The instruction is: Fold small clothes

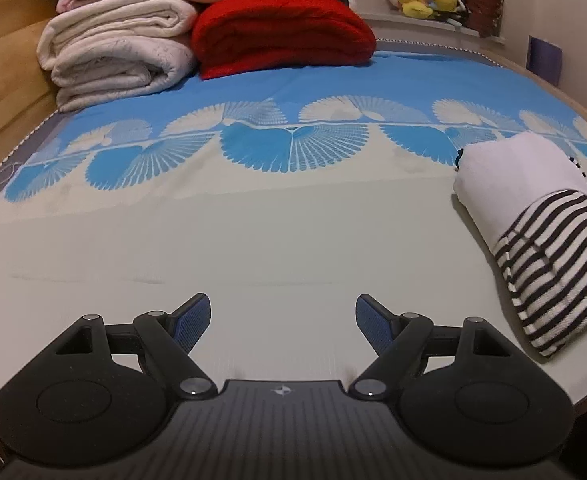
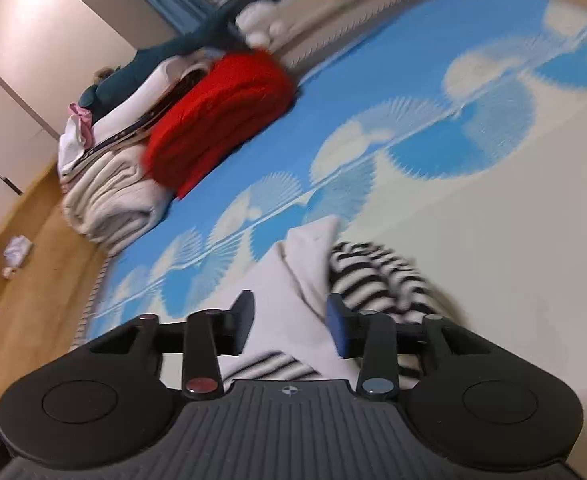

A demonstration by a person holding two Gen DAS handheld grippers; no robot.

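On the bed sheet (image 1: 253,220), off to my right: the folded garment (image 1: 533,208).
My left gripper (image 1: 283,322) gapes empty; right gripper (image 2: 289,320) half-open over it, white body, black-striped sleeves, pads clear.

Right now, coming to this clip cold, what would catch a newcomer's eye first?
The folded red blanket at the far end of the bed, beside a stack of cream blankets, stands out most against the blue and cream patterned bedspread. Next comes the folded white and black-striped garment at the right of the left wrist view; the right gripper hangs open just over it, while the left gripper is open over bare bedspread.
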